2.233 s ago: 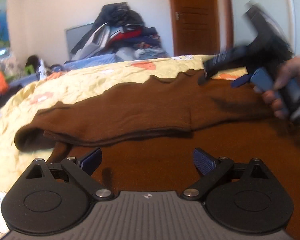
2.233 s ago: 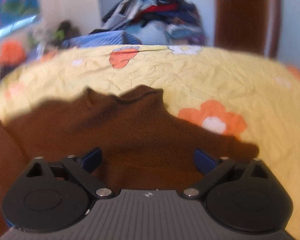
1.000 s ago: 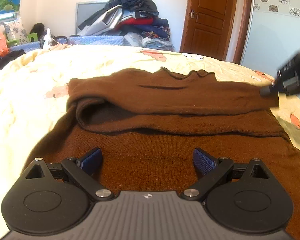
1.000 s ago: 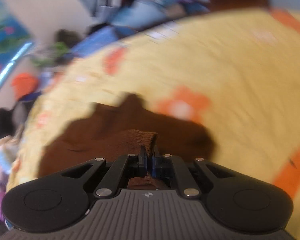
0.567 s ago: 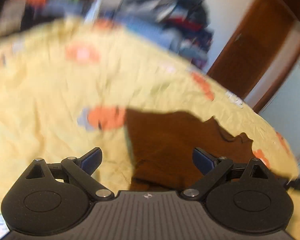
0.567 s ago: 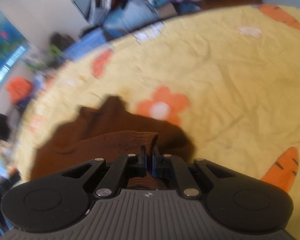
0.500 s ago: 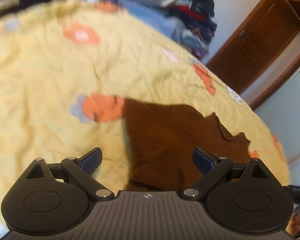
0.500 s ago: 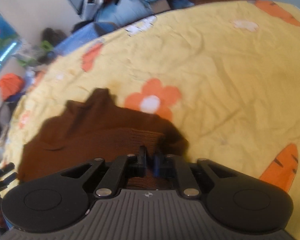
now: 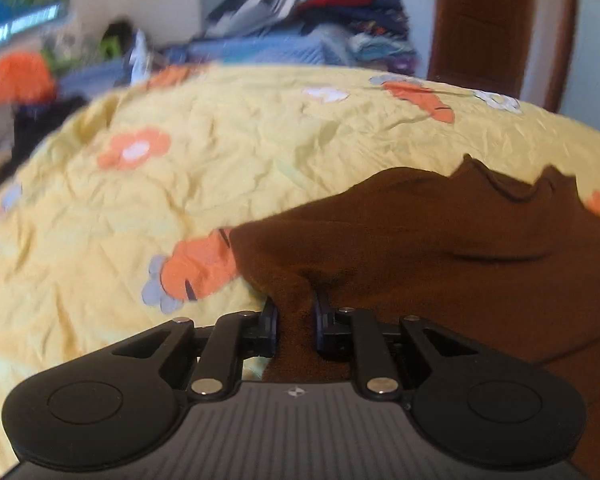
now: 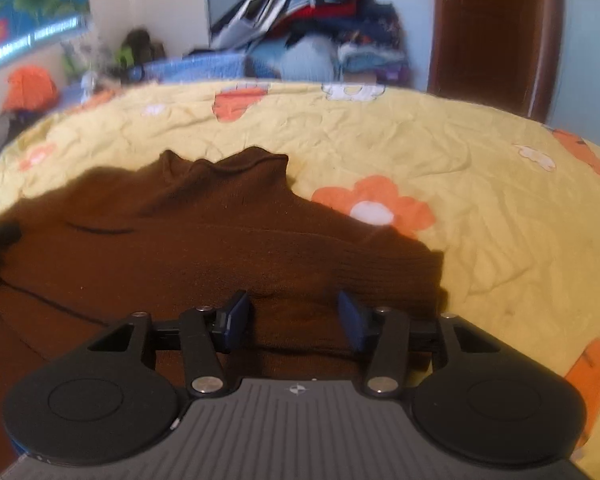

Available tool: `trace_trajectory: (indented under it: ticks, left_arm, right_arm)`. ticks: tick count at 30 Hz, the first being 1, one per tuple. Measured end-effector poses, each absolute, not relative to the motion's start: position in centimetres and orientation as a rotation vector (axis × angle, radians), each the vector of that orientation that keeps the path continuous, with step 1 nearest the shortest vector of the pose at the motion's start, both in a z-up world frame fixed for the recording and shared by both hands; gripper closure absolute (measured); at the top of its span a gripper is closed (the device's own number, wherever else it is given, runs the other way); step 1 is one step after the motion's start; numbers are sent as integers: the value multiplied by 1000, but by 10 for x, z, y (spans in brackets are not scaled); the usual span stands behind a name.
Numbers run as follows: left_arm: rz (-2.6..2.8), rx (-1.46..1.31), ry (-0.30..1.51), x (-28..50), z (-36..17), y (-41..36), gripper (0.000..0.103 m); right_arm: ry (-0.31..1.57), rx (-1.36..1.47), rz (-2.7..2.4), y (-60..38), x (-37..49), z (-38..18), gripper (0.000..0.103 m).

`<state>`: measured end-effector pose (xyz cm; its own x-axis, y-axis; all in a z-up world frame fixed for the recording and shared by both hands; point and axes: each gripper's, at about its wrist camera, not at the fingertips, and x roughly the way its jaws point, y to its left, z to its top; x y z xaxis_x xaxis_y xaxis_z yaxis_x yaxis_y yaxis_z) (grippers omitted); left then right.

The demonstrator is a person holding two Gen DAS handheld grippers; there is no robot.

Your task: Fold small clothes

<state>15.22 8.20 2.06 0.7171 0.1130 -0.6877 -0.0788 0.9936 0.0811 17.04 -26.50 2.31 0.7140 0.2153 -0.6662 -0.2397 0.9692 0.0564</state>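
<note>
A brown sweater [image 9: 440,240] lies flat on a yellow flowered bedspread [image 9: 180,168], collar toward the far side. My left gripper [image 9: 296,308] is at the sweater's left edge; its jaws are closing and the pads pinch a bunched fold of the brown knit. In the right wrist view the sweater [image 10: 204,248] has a sleeve folded across it, with the ribbed cuff [image 10: 392,268] at its right side. My right gripper [image 10: 294,314] hovers just above that sleeve. Its jaws are opening, and the pads stand apart without pressing on the cloth.
The bedspread [image 10: 480,200] stretches wide to the right of the sweater. Beyond the bed are a tall pile of clothes [image 10: 308,20], a brown wooden door [image 10: 492,32] and an orange item [image 10: 30,86] at the far left.
My left gripper swung to the sweater's left edge and went from wide open to pinching the fabric. My right gripper released the cuff it held and its jaws spread.
</note>
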Motion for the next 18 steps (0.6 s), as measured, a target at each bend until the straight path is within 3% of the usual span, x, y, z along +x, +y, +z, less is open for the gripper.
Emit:
trace_trajectory:
  ticks: [3,6,7,8,10,15,17,18]
  left_arm:
    - [110,99,714,142,27,73,81]
    - [168,75,633,119,50,76,61]
    - [191,48,570,108,60,78,47]
    - [191,5,500,98,68,78,26]
    - [121,-41,437,94,80,68,9]
    - [3,86,621,147,42,22,11]
    - [16,84,737,164,14,28,17]
    - [-6,51,693,159,9,38,17]
  right_arm:
    - [702,-109,258,-259,165,20,46]
    - [735,-32,243,-266,163,41,43]
    - [705,9,247,-270,154,50,39]
    - [664,40,262,-273,148,59,30]
    - [607,51,273,-270,143,69,16]
    - [668,-57,173,-246,181,45,14]
    - [745,-90,116,-244,193,23,9]
    - [719,-77,120,-248,187,16,8]
